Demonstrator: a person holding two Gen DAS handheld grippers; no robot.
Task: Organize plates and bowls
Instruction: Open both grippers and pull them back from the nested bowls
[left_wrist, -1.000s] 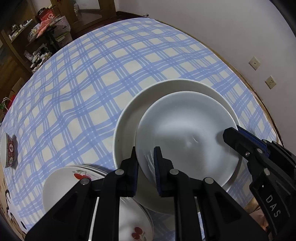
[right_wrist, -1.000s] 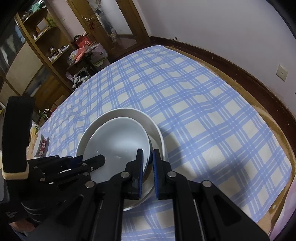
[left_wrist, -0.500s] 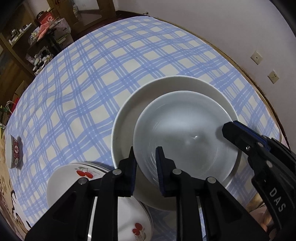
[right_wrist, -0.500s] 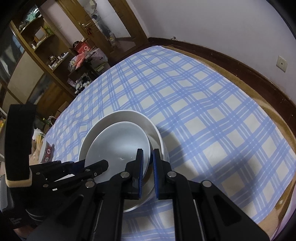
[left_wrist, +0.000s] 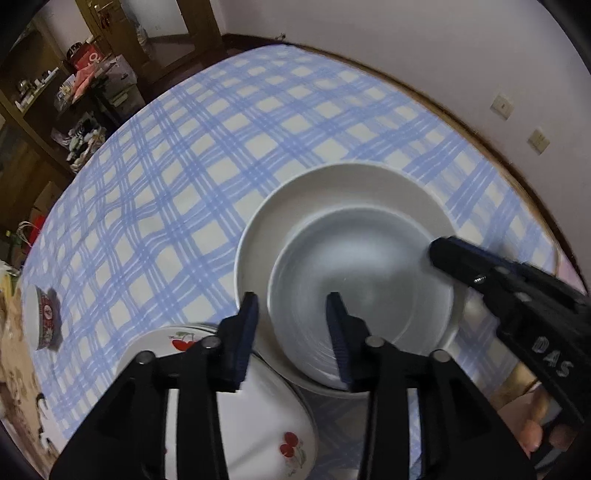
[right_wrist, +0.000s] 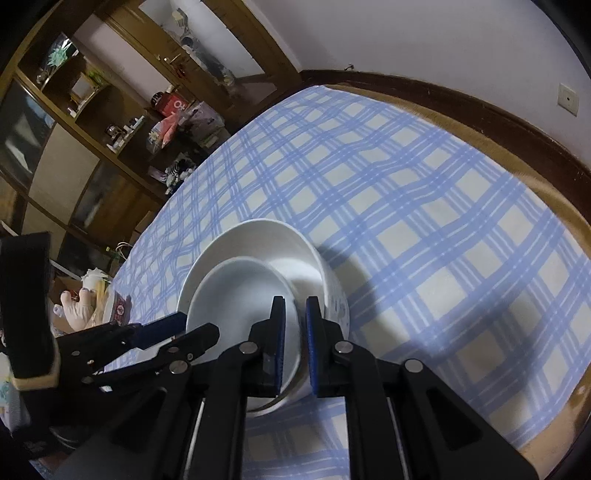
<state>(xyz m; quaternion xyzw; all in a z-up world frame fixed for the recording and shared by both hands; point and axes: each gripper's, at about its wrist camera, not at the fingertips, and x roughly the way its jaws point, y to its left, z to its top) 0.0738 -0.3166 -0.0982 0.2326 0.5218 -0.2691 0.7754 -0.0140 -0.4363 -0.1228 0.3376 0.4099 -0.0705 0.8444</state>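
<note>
Left gripper (left_wrist: 291, 314) opening, releasing small bowl (left_wrist: 364, 291); right gripper (right_wrist: 295, 314) still clamped on rim.

Your counter (left_wrist: 229, 155) wears a blue-and-white checked cloth. On it, right of centre in the left view, sits a big white bowl (left_wrist: 288, 221). Cherry plates (left_wrist: 266, 424) lie at the bottom, touching it. A small patterned bowl (left_wrist: 42, 319) stands far left.

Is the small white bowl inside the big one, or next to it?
Inside. The small bowl sits within the big bowl's rim, nested toward its near side, and both look empty.
</note>
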